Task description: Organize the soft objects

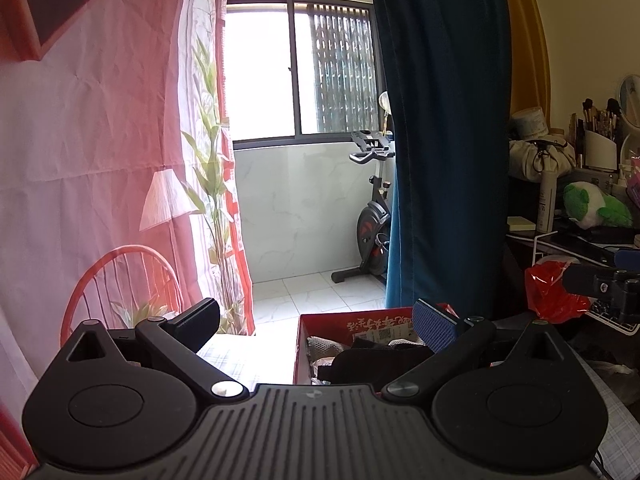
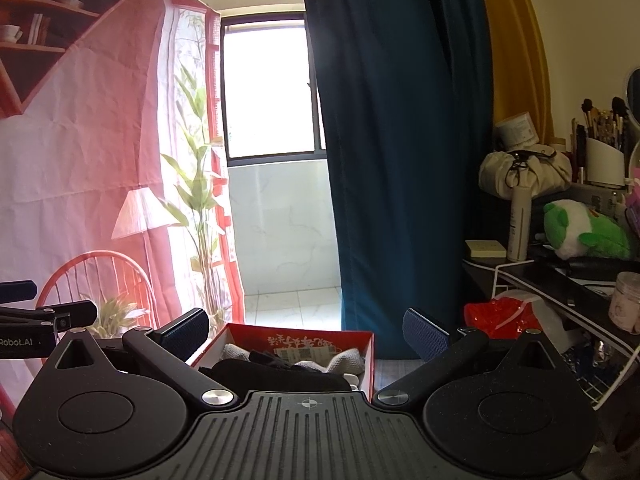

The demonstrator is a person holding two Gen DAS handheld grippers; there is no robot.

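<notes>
A red cardboard box (image 1: 304, 344) (image 2: 370, 354) holds several soft items: grey knit cloths (image 2: 236, 352), a black piece (image 2: 276, 374) and others. It sits low, just ahead of both grippers. My left gripper (image 1: 316, 324) is open and empty, held above the box's near side. My right gripper (image 2: 306, 332) is open and empty, also above the box. The right gripper shows at the right edge of the left wrist view (image 1: 600, 280); the left gripper shows at the left edge of the right wrist view (image 2: 48, 316). A green and white plush toy (image 2: 584, 228) (image 1: 596, 204) lies on the desk at right.
A dark desk (image 2: 560, 276) at right carries a bottle (image 2: 520, 220), sticky notes (image 2: 486, 249), a tied cloth bag (image 2: 524, 172), a brush holder (image 2: 604, 160) and a pink jar (image 2: 626, 302). A red plastic bag (image 2: 500, 316) sits in a white wire rack (image 2: 600, 360). A blue curtain (image 2: 400, 140) and pink printed backdrop (image 2: 80, 160) hang ahead.
</notes>
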